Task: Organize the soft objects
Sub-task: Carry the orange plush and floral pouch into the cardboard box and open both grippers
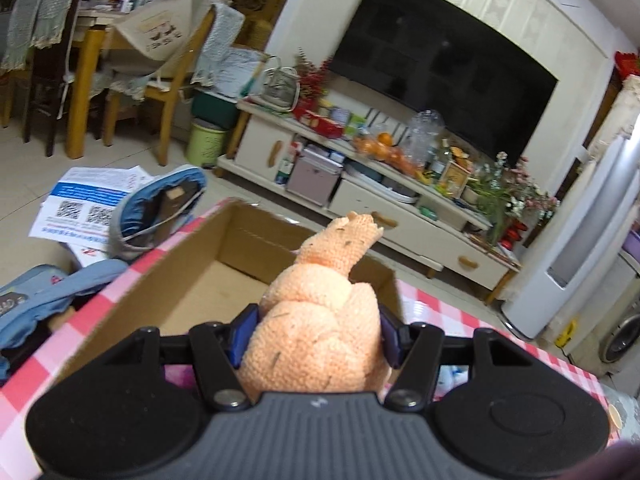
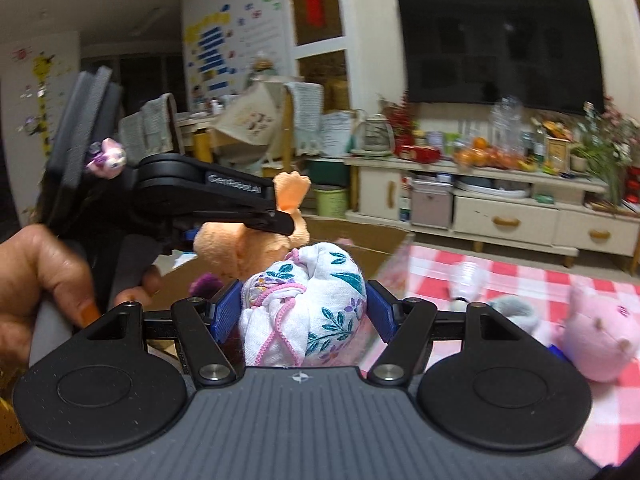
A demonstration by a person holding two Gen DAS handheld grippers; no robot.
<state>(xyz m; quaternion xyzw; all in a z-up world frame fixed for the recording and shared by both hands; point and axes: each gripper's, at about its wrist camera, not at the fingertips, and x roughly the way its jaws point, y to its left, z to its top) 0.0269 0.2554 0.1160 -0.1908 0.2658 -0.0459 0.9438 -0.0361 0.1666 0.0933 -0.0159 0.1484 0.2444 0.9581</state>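
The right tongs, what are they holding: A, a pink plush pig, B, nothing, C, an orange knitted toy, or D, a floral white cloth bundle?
D: the right tongs are clamped on the floral white cloth bundle, while the pink plush pig lies on the checkered cloth.

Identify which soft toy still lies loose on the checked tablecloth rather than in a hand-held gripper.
The pink plush toy, lying on the tablecloth; the orange knitted toy and floral cloth bundle are both gripped.
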